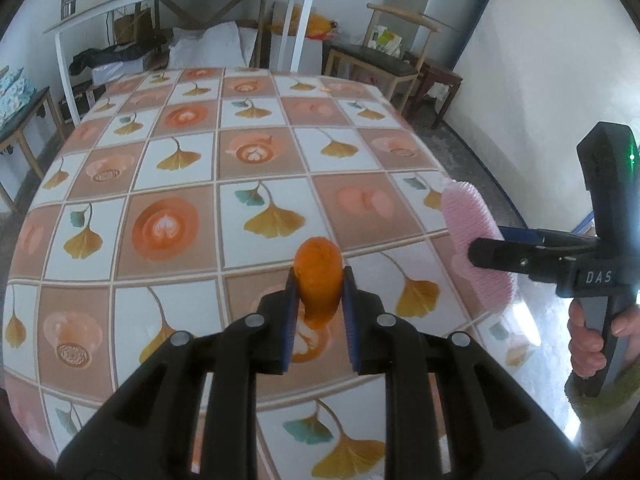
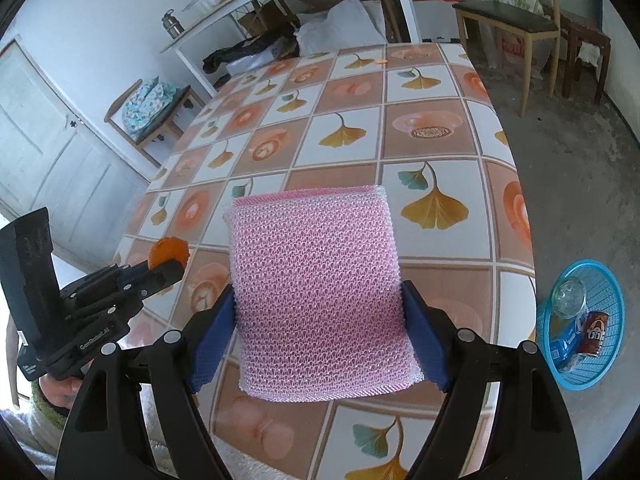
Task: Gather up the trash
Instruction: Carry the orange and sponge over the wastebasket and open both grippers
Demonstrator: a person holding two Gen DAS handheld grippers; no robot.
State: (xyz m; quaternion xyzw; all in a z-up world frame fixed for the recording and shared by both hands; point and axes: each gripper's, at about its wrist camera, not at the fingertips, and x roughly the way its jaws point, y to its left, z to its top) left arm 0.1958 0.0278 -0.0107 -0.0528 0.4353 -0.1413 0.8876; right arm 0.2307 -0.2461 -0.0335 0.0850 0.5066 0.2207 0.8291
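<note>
Table: I am looking over the patterned cloth from its near edge. Most of the surface is showing bare. One small orange scrap is lying near the far edge; too small to identify, possibly another bit of peel. Nothing else loose is showing on it in either view.

Basket: a blue plastic basket is sitting on the floor off the table's right edge, toward the near corner. It is already holding a clear glass jar, a brown can and a blue packet. I judge that part of the collecting is done.

Sponge: I am holding this pink mesh pad in my right tongs, lifted clear of the table above its near right corner. The jaws are standing wide, with both blue pads pressing on the sponge's sides.

Orange peel: I am holding it in my left tongs, above the table near the near edge. The jaws are nearly closed, pinching the peel upright between them. It is not touching the cloth.

Status: both pieces are in hand and neither is in the basket. Remaining, as I judge it: carrying both past the right edge, dropping them in, then checking the far scrap.
</note>
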